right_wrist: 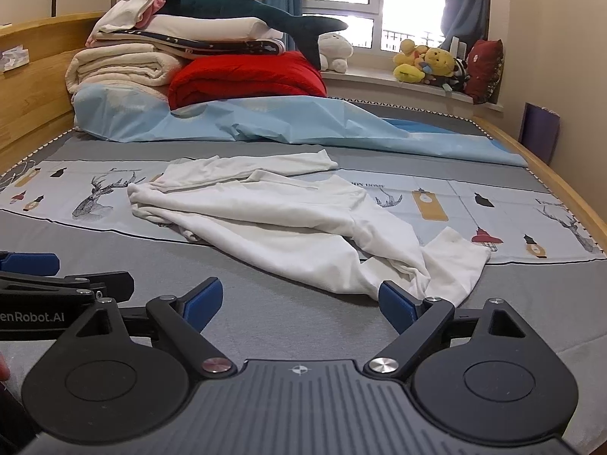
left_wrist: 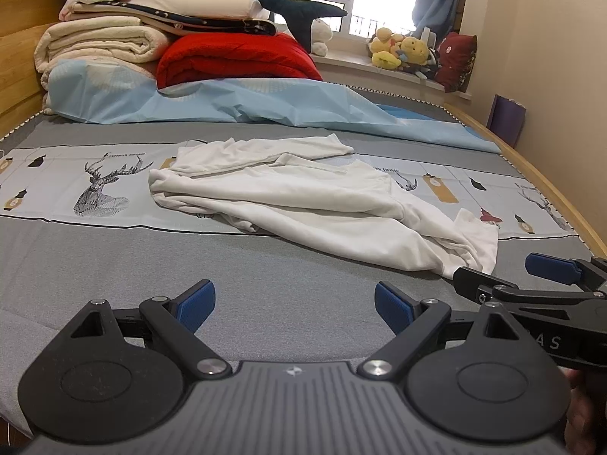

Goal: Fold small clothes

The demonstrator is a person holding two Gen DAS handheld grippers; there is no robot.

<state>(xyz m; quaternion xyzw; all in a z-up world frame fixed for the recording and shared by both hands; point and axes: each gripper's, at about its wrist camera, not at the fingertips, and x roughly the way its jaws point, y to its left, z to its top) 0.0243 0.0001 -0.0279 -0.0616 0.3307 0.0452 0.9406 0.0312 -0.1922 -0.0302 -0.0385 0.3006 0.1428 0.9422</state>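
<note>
Left tongs [left_wrist: 294, 305]: held spread wide over the grey sheet [left_wrist: 151, 265], nothing between the blue pads [left_wrist: 199, 303].
Right tongs [right_wrist: 299, 305]: likewise spread and empty; the right pad [right_wrist: 396, 303] is seen just at the near hem of the garment, contact cannot be told.
White garment [right_wrist: 288, 223]: laid crumpled mid-bed, partly on the deer-print strip [right_wrist: 102, 193], one sleeve [right_wrist: 265, 165] stretched toward the window.
Behind: a light blue sheet [left_wrist: 265, 104], a red blanket [left_wrist: 235, 58] and stacked bedding [left_wrist: 102, 43] are piled at the headboard.

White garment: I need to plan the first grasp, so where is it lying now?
The white garment lies crumpled mid-bed in both views, partly on the deer-print cloth, ahead of both open grippers, nearest the right gripper.
</note>
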